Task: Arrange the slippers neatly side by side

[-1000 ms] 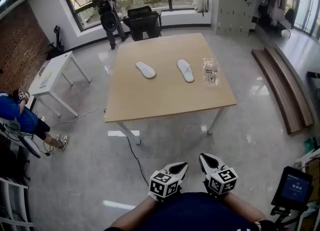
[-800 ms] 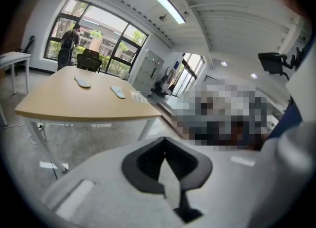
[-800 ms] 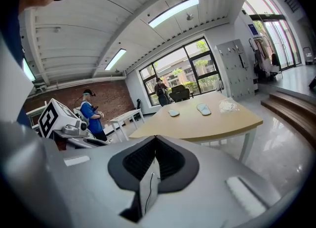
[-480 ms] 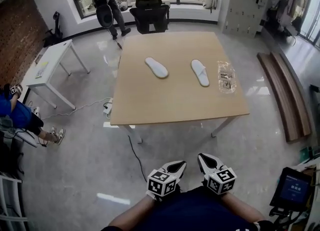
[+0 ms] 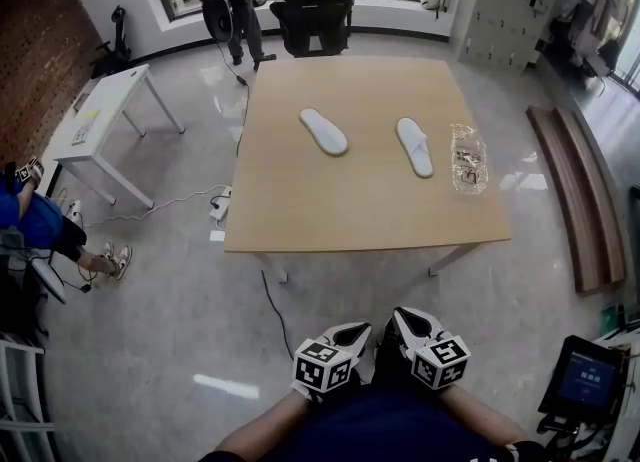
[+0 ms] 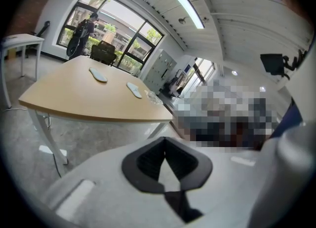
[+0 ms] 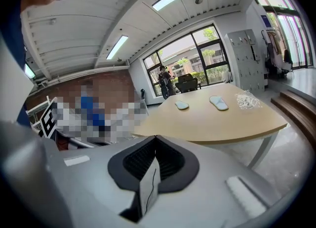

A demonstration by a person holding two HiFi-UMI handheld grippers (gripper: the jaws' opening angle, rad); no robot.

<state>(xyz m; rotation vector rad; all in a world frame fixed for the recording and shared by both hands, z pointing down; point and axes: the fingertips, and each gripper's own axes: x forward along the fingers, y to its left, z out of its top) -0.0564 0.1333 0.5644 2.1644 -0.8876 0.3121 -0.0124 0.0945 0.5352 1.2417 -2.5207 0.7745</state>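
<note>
While both claws hang low in front of the person's body, well short of the counter (image 5: 330, 200), the step in hand reads as the approach; neither slipper is held yet. The left claw (image 5: 358, 332) and right claw (image 5: 408, 318) each have their jaws pressed together with nothing between them.

The 2 white slippers lie on the far half of the counter, well apart. The left-hand slipper (image 5: 323, 131) sits at a slant. The right-hand slipper (image 5: 414, 146) lies straighter, near a clear bag (image 5: 468, 158) at the right edge.

I judge that the next move calls for getting within reach, parting 1 claw's jaws, and taking a slipper by its thin edge. It then needs turning parallel to its mate and setting down just beside it.

Only the head view shows the gap and the differing angles from above. The 2 gripper views see the counter almost edge-on, with the slippers flattened to slivers, but they alone show the jaws meeting up close.
</note>
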